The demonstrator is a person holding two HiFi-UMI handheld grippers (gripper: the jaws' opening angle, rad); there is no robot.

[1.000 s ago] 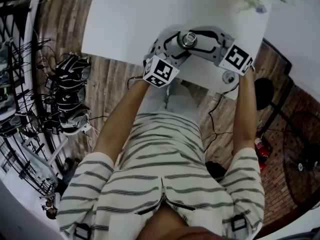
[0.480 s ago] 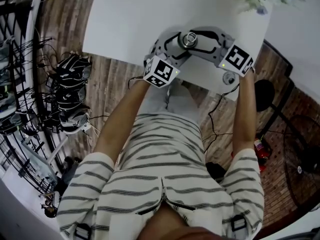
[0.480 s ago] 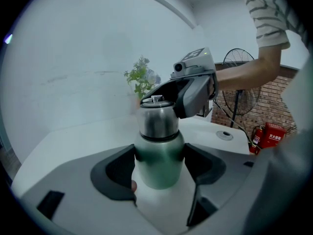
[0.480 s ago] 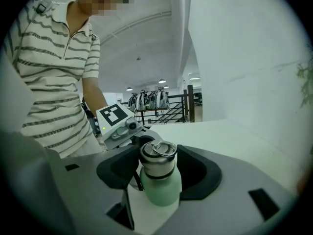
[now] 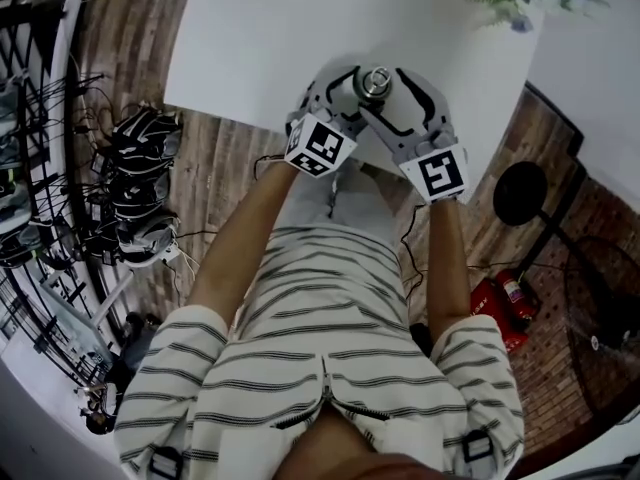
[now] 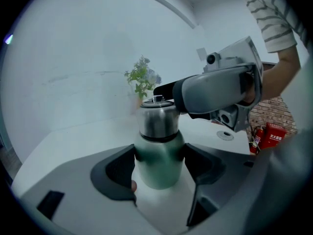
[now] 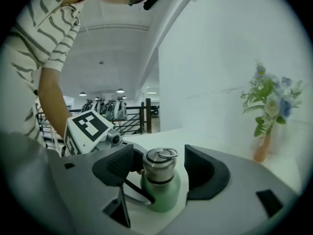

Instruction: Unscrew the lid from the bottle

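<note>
- Left claw [image 6: 160,158] grips the green bottle [image 6: 157,173], upright on the white worktop [image 5: 260,38].
- Right claw [image 7: 159,161] has just been opening, its jaws apart around the steel lid [image 7: 157,169].

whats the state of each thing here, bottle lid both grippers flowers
bottle: upright, gripped round its green body
lid: on the bottle, not yet off
left gripper: shut on the bottle
right gripper: open, jaws just opened, either side of the lid
flowers: upright
</note>
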